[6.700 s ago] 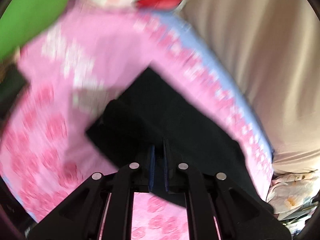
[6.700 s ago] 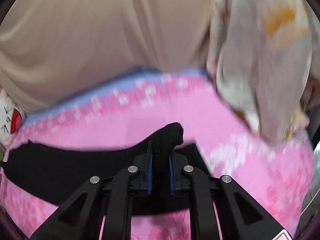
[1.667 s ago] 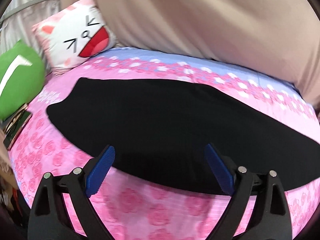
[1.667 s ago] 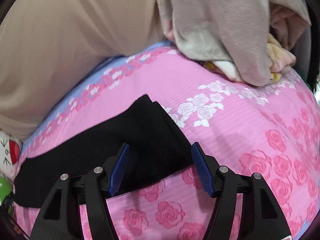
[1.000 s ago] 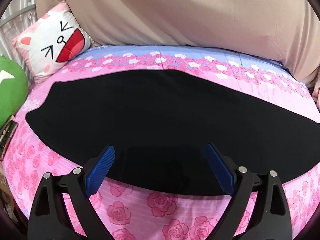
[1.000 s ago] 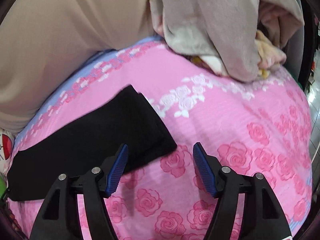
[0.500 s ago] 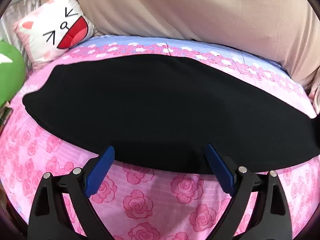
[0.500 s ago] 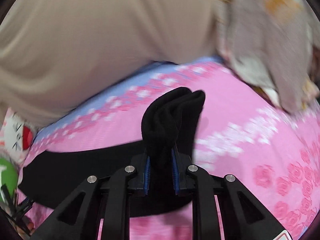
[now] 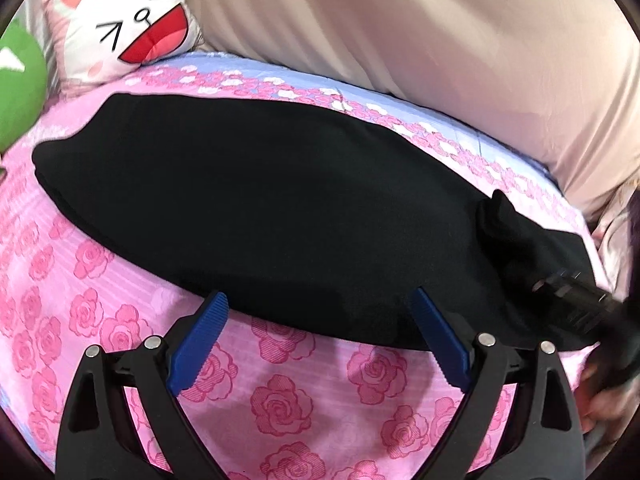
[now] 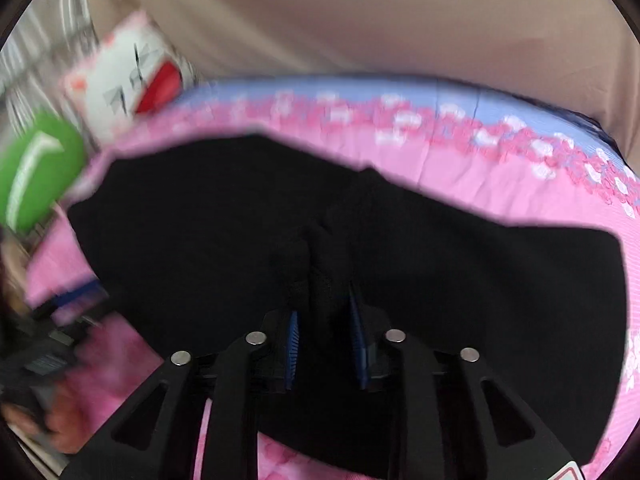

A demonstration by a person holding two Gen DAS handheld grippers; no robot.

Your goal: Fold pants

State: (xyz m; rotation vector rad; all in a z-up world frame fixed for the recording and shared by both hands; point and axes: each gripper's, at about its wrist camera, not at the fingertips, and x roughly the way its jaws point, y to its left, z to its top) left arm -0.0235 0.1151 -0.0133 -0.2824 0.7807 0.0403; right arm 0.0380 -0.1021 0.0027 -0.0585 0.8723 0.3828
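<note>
Black pants [image 9: 260,208] lie folded lengthwise across a pink rose-print bed sheet [image 9: 280,400]. My left gripper [image 9: 320,336] is open and empty, its blue pads straddling the pants' near edge. My right gripper [image 10: 324,316] is shut on the leg end of the pants [image 10: 320,248] and holds it lifted over the rest of the garment. In the left wrist view the right gripper [image 9: 576,304] shows at the right, with the bunched leg end [image 9: 504,224] raised. The right wrist view is blurred by motion.
A white cat-face cushion [image 9: 128,32] and a green cushion [image 9: 16,92] sit at the bed's far left. A beige cover [image 9: 420,28] runs along the far side. A hand [image 10: 60,420] shows at lower left of the right wrist view.
My right gripper, shut on the leg end, has swung it left over the pants. Before that it was open, then closed on the fabric. My left gripper stayed open at the near edge.
</note>
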